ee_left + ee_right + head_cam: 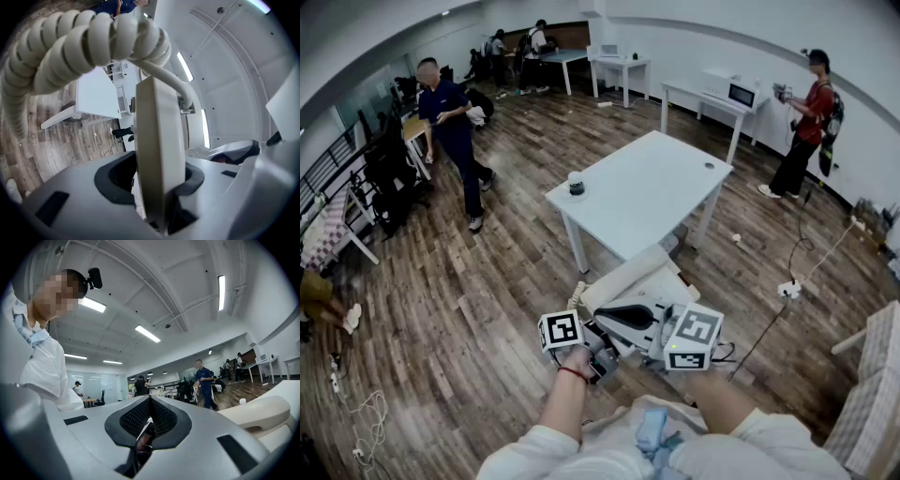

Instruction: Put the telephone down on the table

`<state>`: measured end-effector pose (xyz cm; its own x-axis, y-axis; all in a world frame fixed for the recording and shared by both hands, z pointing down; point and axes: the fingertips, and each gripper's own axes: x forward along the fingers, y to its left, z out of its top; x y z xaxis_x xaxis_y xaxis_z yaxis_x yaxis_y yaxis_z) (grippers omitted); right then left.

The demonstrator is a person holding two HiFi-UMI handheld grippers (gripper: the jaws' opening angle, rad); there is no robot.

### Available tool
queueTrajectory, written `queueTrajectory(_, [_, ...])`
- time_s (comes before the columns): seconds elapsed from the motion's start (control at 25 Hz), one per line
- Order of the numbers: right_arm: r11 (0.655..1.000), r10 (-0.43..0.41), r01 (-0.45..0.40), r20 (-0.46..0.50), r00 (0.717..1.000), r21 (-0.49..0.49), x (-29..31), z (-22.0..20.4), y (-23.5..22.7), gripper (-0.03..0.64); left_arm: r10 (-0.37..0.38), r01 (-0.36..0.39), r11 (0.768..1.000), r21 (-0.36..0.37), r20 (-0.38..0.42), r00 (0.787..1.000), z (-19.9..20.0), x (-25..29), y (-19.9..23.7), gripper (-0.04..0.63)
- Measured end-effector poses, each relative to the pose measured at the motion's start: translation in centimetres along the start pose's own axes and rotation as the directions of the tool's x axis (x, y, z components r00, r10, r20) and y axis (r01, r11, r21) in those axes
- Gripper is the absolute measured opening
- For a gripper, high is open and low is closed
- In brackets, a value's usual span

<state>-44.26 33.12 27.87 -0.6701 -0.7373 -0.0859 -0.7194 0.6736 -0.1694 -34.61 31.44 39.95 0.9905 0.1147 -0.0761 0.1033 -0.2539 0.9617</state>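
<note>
Left gripper (159, 183) was pinching only a thin edge of the telephone (159, 131), mid-air well short of the table (647, 187), right gripper (149, 420) shut empty, so I figured the coiled cord (70, 42) could've tugged it loose.

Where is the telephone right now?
Head view, bottom centre: the telephone is clamped in the jaws of the left gripper, above the wooden floor and just short of the white table ahead.
</note>
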Motion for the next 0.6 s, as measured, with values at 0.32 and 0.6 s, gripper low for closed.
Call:
queueTrajectory(0.32, [1.000,-0.004,0.004,-0.006,1.000,0.001,0.08,-0.05,0.16,0.031,-0.005,0.005,1.000,-0.015,-0.001,1.000,-0.50,-0.06,-0.31,0.169])
queueTrajectory(0.6, [1.000,0.024,-0.024,0.009,1.000,-0.001,-0.05,0.06,0.44,0.032,-0.015,0.015,1.000,-0.021,0.001,1.000,-0.49,0.19,-0.30,0.169])
